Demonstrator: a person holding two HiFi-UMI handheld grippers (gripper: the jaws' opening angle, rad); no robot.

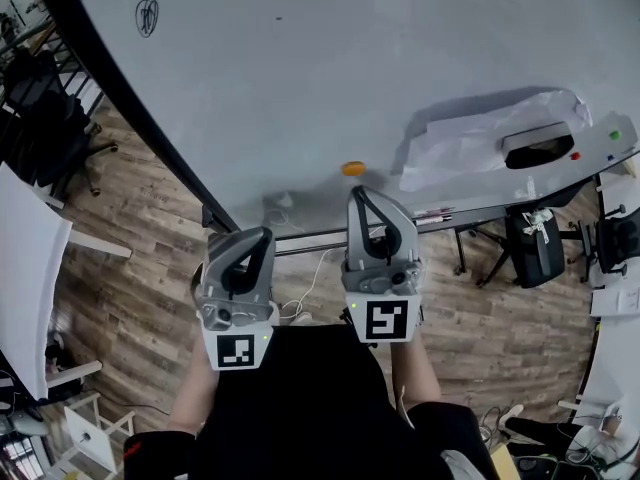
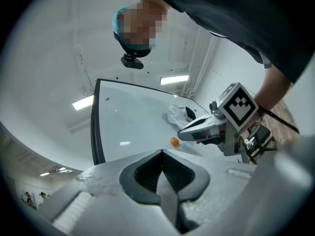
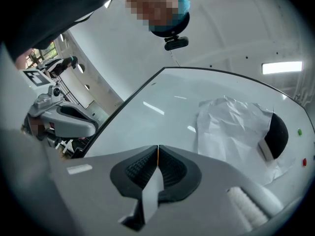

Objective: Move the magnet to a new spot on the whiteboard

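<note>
The orange magnet sticks to the whiteboard near its lower edge, just beyond the tips of the right gripper, whose jaws are closed and empty. The left gripper is likewise closed on nothing.

My head camera looks steeply down at the whiteboard; both gripper cameras peer upward along my jaws, close, sharing that board.

1 crumpled white plastic sheet, 1 black eraser at its edge, wood-plank floor, black office chair at left, black chair at right
</note>
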